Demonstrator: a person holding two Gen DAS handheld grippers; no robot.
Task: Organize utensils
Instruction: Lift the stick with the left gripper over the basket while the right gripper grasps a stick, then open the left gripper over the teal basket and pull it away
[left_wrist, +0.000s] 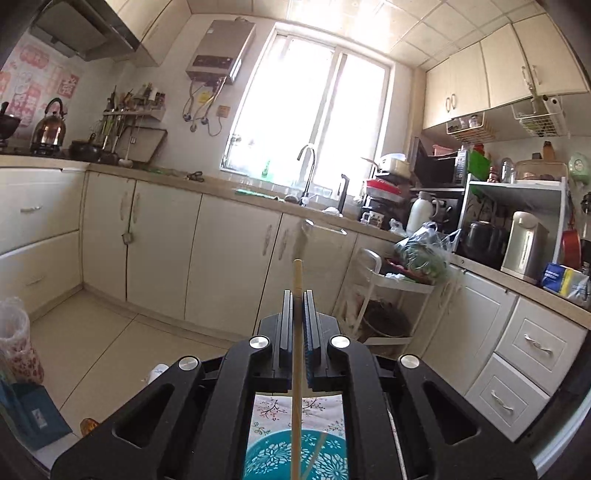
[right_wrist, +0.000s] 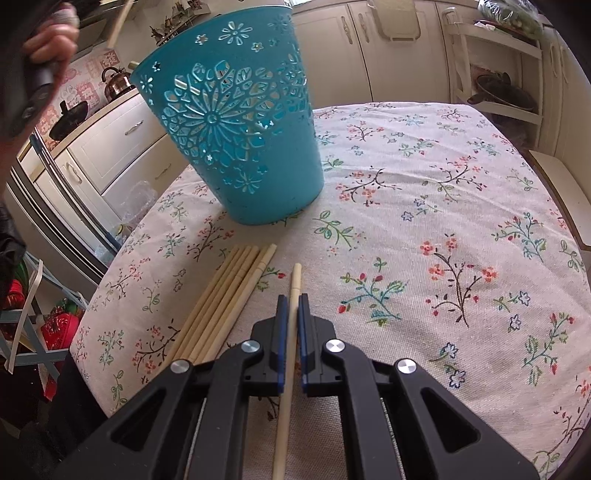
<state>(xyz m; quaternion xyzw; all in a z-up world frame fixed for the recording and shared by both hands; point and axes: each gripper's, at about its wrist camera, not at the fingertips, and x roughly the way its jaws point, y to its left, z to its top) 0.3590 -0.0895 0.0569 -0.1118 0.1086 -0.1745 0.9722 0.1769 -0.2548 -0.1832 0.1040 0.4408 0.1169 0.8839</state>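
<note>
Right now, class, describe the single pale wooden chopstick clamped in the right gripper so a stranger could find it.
Start at the tall turquoise plastic basket with cut-out flowers on the floral tablecloth. In front of it lies a bundle of pale wooden chopsticks. Just right of them, one chopstick lies apart, pinched between the right gripper fingers.

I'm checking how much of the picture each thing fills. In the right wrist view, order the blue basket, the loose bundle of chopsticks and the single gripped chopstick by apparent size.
1. Blue basket, clearly the largest.
2. Bundle of chopsticks on the tablecloth.
3. Gripped chopstick, thinnest, though its nearness to the camera stretches its length, so its real length versus the bundle's is unsure.
</note>
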